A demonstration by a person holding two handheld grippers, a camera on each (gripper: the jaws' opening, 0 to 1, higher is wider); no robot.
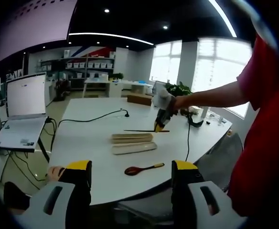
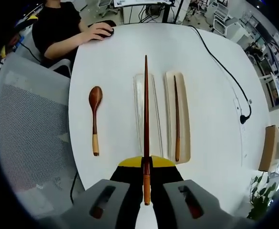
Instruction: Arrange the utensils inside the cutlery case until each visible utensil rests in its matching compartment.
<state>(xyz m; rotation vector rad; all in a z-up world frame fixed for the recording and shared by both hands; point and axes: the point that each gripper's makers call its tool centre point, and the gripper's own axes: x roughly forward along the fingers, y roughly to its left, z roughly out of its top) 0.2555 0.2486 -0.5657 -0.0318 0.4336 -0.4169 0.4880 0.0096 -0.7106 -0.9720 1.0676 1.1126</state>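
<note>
Chopsticks first, as my right gripper view shows them: my right gripper (image 2: pixel 146 191) has its jaws closed on the pale handle end of one dark wooden chopstick (image 2: pixel 146 119), which runs straight away from me above the long, pale cutlery case (image 2: pixel 139 95). That case lies open in two halves side by side near the middle of the white worktop (image 2: pixel 211 95). The second chopstick (image 2: pixel 176 119) rests lengthwise in the case lid (image 2: pixel 184 119). A wooden spoon (image 2: pixel 95 114) lies flat on the worktop, well apart from the case, bowl pointing toward the far edge. At the far edge a seated person's hand (image 2: pixel 97 32) rests on a computer mouse (image 2: pixel 108 23), and a black cable (image 2: pixel 225 67) trails across the worktop to a plug.

From my left gripper view, my left gripper (image 1: pixel 131 179) is held back beyond the near edge of the worktop (image 1: pixel 82 138), its jaws wide apart with nothing between them. The spoon (image 1: pixel 143 169) lies close to that near edge, and the two case halves (image 1: pixel 132 142) sit just beyond it. Above them my right gripper (image 1: pixel 158 125) holds the chopstick (image 1: pixel 141 130) level over the case. An open laptop (image 1: pixel 25 100) stands off the worktop's left edge.
</note>
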